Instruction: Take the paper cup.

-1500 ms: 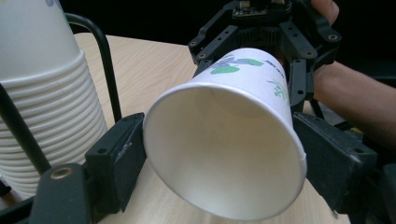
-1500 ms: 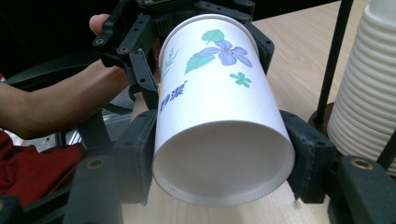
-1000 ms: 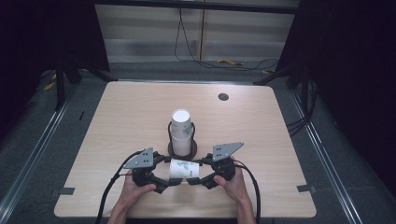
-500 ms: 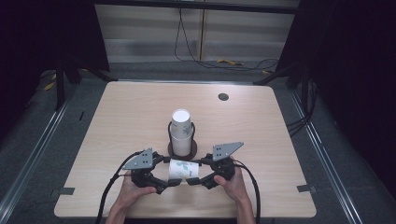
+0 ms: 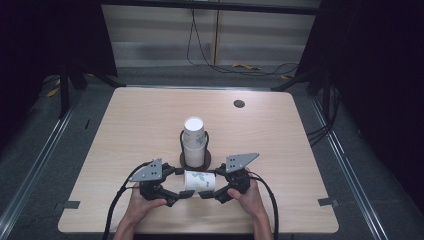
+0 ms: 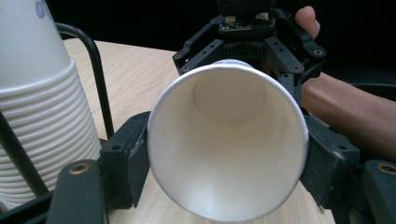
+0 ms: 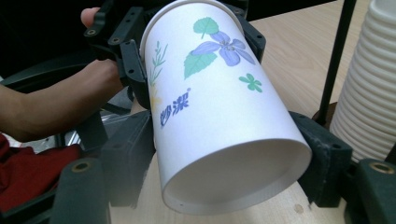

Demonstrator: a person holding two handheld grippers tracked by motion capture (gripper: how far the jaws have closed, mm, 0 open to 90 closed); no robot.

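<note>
While the paper cup (image 5: 199, 181) is held on its side between the two grippers, just above the near edge of the table (image 5: 125, 130), the hand-over is best done slowly. The left gripper (image 5: 176, 194) is closed on the cup's wide rim end, a jaw pressed against each side of the mouth, as the left gripper view shows. The right gripper (image 5: 210, 193) is closed on the narrow base end, its jaws touching the wall either side of the bottom. Both grips look light, since the rim is seen round and undented.

Judged from this, a single cup is being handled near the stack of cups (image 5: 194, 142) standing in its black wire holder (image 5: 195, 159) just beyond. For the step to go well, pressure should be kept gentle, because a thin paper wall is easily crushed. One gripper should be eased off only when the other's hold is sure. The cup should be kept level and clear of the stack and the holder's upright wire, so that nothing is knocked.
</note>
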